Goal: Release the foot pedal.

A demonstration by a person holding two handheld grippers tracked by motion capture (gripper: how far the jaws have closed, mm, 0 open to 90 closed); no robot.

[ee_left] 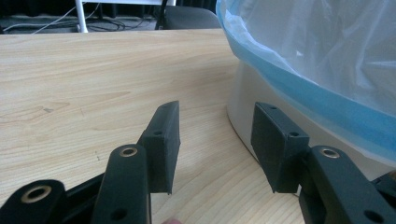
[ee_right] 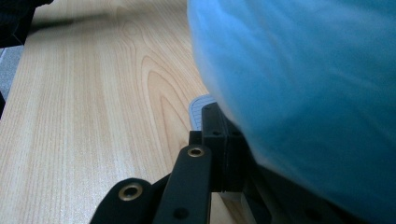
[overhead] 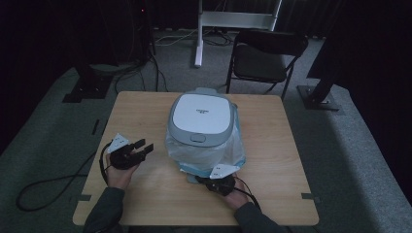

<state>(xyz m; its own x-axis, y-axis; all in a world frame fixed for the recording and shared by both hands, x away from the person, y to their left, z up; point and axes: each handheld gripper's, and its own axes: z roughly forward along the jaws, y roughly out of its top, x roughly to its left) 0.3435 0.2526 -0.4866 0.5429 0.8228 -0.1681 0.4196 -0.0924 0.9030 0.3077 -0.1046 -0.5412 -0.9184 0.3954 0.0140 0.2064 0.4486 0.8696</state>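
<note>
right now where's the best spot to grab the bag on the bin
Probably the loose blue hem of the bag, which hangs free below the lid on the near side of the bin. Come from the person's side, low, where folds stand off the wall; higher up the film seems stretched tight.

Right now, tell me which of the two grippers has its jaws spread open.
The left gripper, held off the bin's left side: its jaws stand apart over bare table. The right gripper is at the plastic liner, jaws together.
</note>
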